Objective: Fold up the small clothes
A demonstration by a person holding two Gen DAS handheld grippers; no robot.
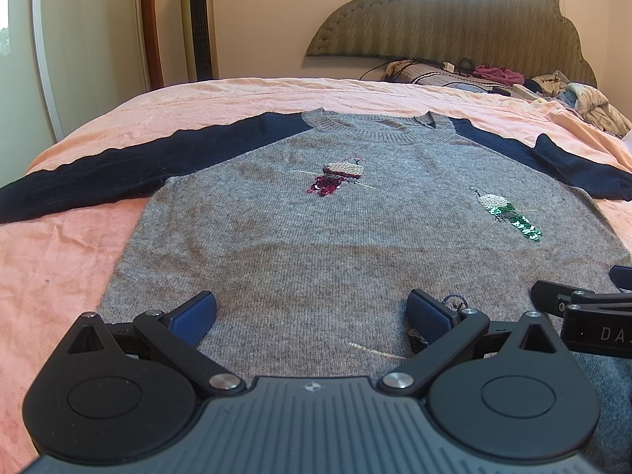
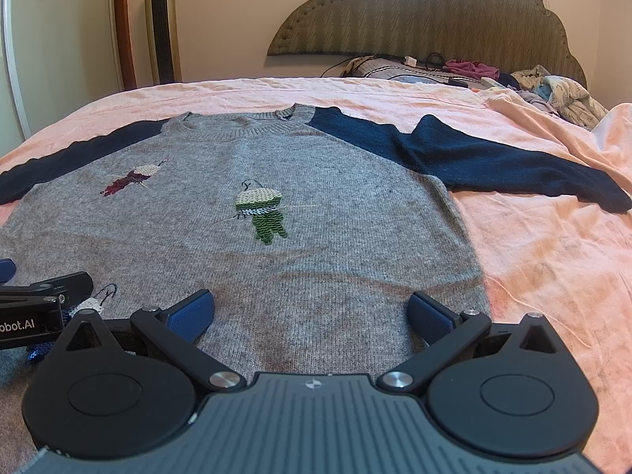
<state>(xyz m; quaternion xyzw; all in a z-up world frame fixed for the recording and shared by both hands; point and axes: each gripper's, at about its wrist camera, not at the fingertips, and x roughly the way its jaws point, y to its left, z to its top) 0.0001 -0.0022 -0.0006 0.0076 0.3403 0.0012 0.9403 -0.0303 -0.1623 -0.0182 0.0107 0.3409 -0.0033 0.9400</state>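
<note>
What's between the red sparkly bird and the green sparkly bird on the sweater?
Just plain grey knit of the sweater. In the right wrist view, nothing lies between the red sequin bird and the green sequin bird.

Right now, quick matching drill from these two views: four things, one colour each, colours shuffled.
Things:
1. sweater body
2. sleeves
3. bed sheet
4. headboard

Colours:
A. pink
B. olive green
C. grey
D. navy

Pairs: 1-C, 2-D, 3-A, 4-B.
</note>
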